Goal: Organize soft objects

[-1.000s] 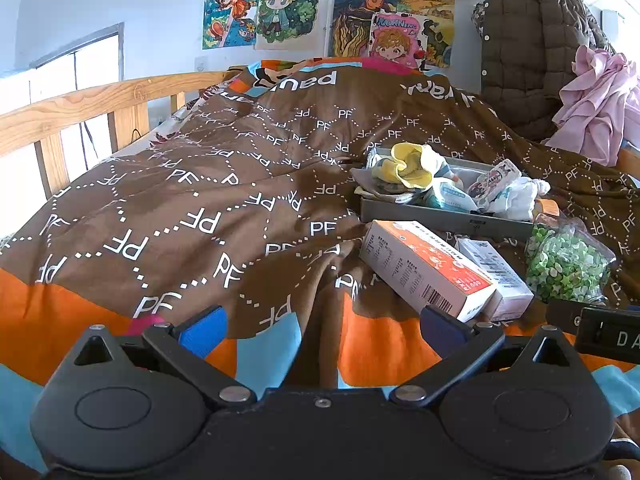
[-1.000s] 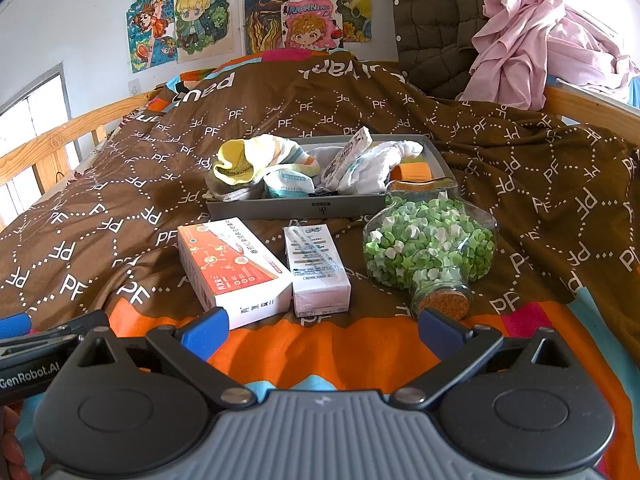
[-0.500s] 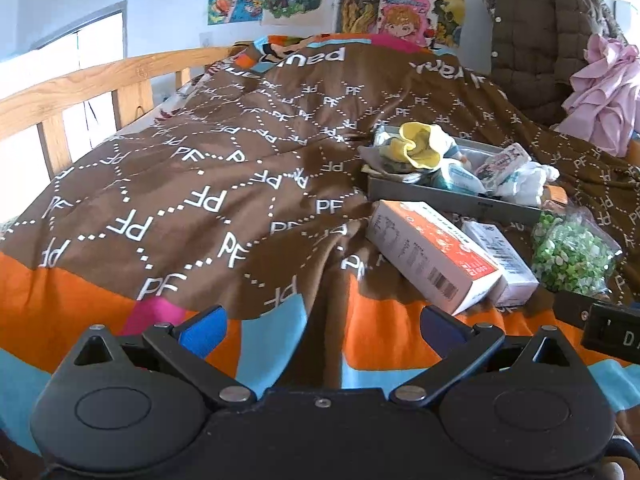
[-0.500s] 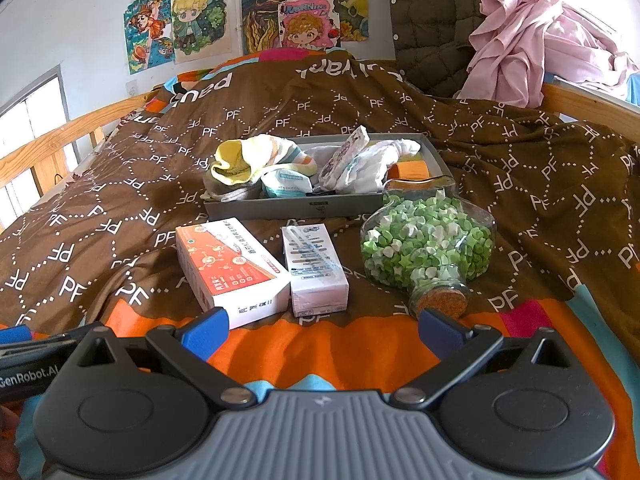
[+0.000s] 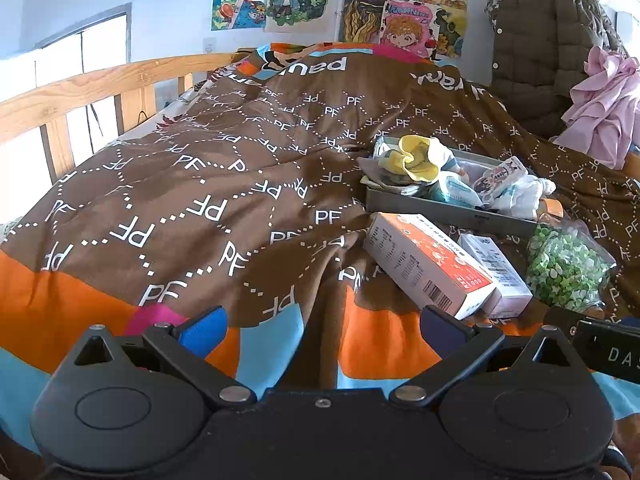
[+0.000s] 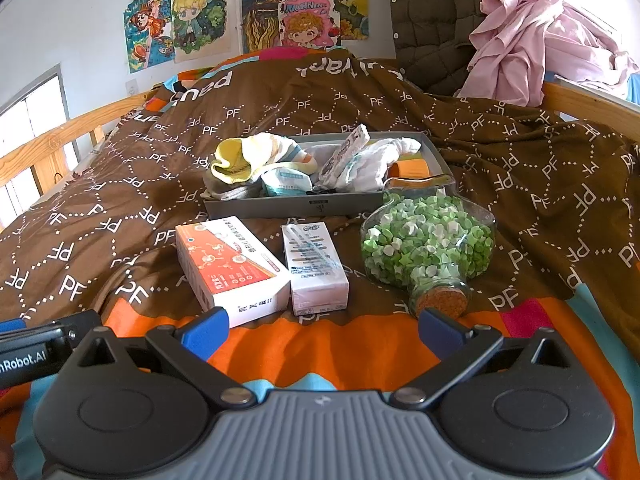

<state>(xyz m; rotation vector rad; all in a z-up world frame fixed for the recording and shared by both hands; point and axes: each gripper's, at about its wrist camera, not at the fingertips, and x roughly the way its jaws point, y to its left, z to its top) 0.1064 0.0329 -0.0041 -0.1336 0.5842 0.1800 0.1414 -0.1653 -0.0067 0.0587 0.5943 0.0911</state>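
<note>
**Both grippers wide apart and empty over the near edge of the quilt**

We see the right gripper [image 6: 323, 330] with its blue-tipped fingers [image 6: 205, 332] spread wide and nothing between them, above the orange band of the quilt [image 6: 532, 184]. The left gripper [image 5: 323, 330] stands the same way, jaws fully parted and empty, over the orange and blue hem further left; its black body shows at the near left corner of the right wrist view.

Just beyond the right gripper lie two cartons side by side: an orange and white box [image 6: 230, 264] on the left and a smaller white box [image 6: 316, 268] touching its right side. To the right of them a clear glass jar [image 6: 428, 236] lies on its side, packed with green and white paper stars, its cork stopper [image 6: 440, 302] facing us.

Farther back sits a grey tray [image 6: 296, 205] holding the soft things: a yellow and white sock [image 6: 248, 158] bunched at its left end over some grey cloth, a pale blue packet [image 6: 286, 180] beside it, a printed sachet [image 6: 346, 156] leaning upright in the middle, and a white cloth [image 6: 376, 160] to the right. An orange roll [image 6: 412, 168] rests at the tray's right end.

A wooden bed rail [image 5: 80, 88] runs along the left, cartoon posters [image 6: 188, 24] hang on the far wall, and a brown padded coat [image 6: 432, 20] and pink garment [image 6: 532, 36] are heaped at the far right.
</note>
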